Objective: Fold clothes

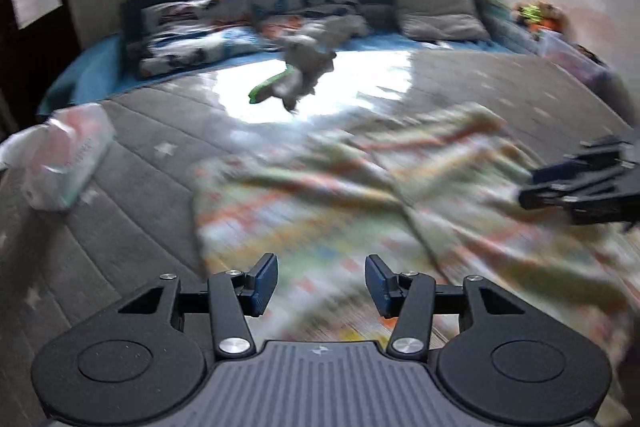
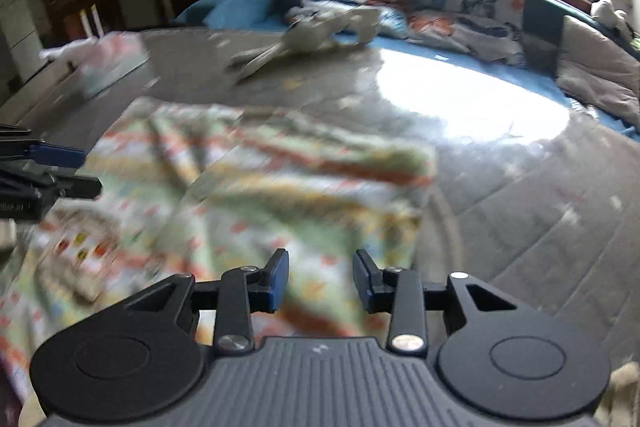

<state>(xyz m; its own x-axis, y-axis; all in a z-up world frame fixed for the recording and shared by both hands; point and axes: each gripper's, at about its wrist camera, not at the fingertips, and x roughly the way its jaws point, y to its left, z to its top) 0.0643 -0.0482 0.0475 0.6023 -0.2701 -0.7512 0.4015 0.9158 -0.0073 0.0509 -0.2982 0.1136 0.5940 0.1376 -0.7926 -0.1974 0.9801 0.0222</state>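
The colourful garment (image 1: 360, 195) is soft, thin cloth with creases. The grey bed cover (image 1: 140, 155) is quilted, stitched cloth. The left gripper (image 1: 321, 285) is matt black plastic with shiny metal screws.

Left gripper (image 1: 321, 285) and right gripper (image 2: 321, 281) both angled downward, jaws apart, nothing between.

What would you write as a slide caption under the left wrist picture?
Left gripper, jaws apart and empty, above a colourful patterned garment spread on a grey quilted bed; right gripper alongside.
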